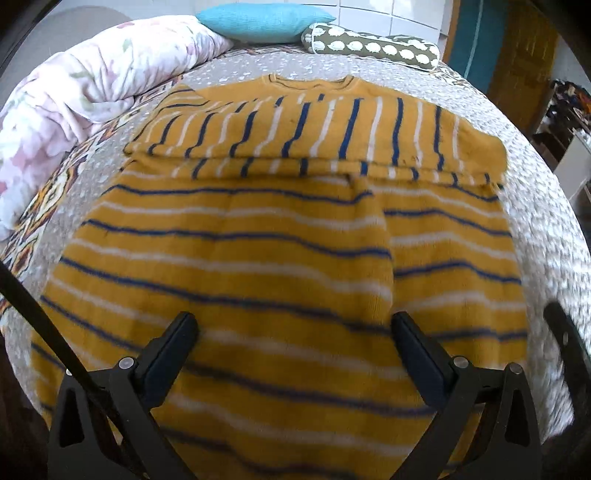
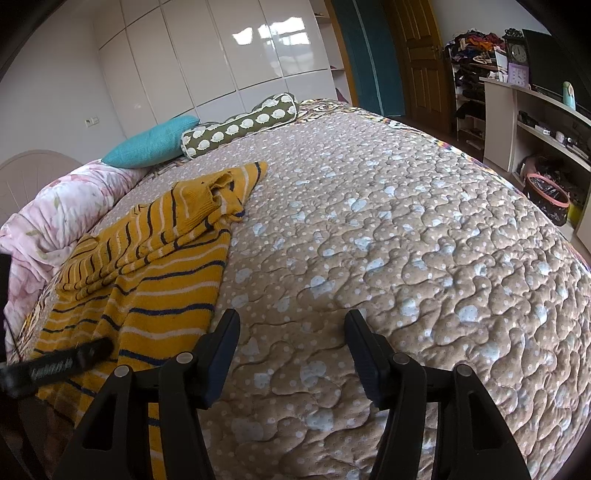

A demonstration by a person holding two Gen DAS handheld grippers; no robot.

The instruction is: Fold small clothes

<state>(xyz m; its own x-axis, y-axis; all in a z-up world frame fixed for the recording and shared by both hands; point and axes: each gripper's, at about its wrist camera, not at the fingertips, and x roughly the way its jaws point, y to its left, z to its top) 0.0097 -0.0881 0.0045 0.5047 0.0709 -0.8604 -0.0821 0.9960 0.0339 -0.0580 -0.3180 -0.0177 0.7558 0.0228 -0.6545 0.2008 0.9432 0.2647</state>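
1. One mustard-yellow knitted sweater (image 1: 236, 236) with thin navy and white stripes is seen spread on the quilted bedspread (image 2: 406, 229), towards the side where a floral duvet (image 1: 74, 96) is bunched.
2. Its sleeves have been laid across the chest, so that their stripes run crosswise to those of the body; the plain yellow neckband lies at the far end, towards a turquoise pillow (image 1: 264, 22) and a green patterned bolster (image 1: 373, 46).
3. A vertical crease or overlapping edge is seen down the body, right of centre in the left wrist view.
4. The left gripper (image 1: 293, 325) is held over the lower body of the sweater with its jaws standing wide apart; nothing is clamped between them, and whether the tips touch the knit cannot be told.
5. The right gripper (image 2: 291, 325) is held over bare bedspread just beside the sweater's edge, its jaws partly open and empty.
6. The sweater's hem is cut off by the lower frame edge and by the gripper bodies in both views.
7. The near part of the sweater is blurred in the left wrist view, so the knit there is hard to make out.
8. A dark blurred strap (image 2: 59, 365) is seen across the sweater in the right wrist view; what it is cannot be told.
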